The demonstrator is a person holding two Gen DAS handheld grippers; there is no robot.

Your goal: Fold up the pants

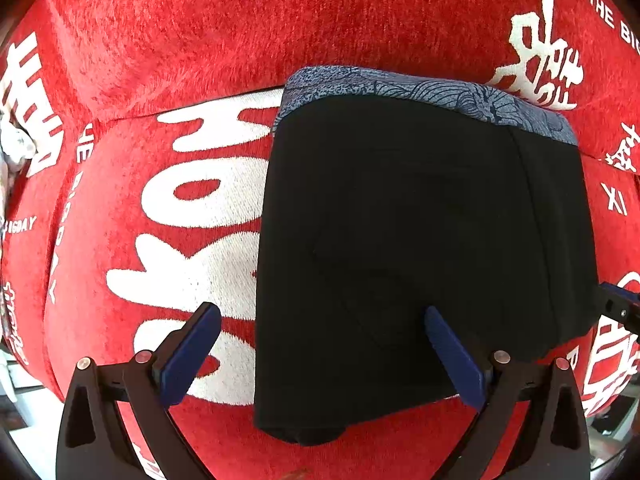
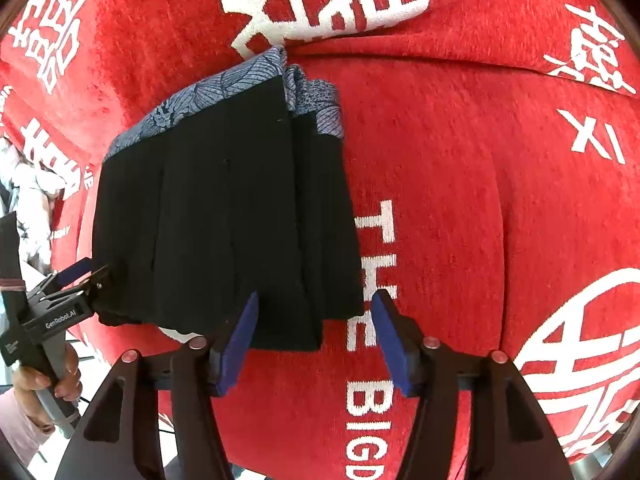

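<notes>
Now both tongs open, low over folded pants.

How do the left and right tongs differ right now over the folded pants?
The left tongs gape wider than the right tongs. Left straddles the black pants' left edge; right straddles their right edge. Both are open, holding nothing, above the red cover.
</notes>
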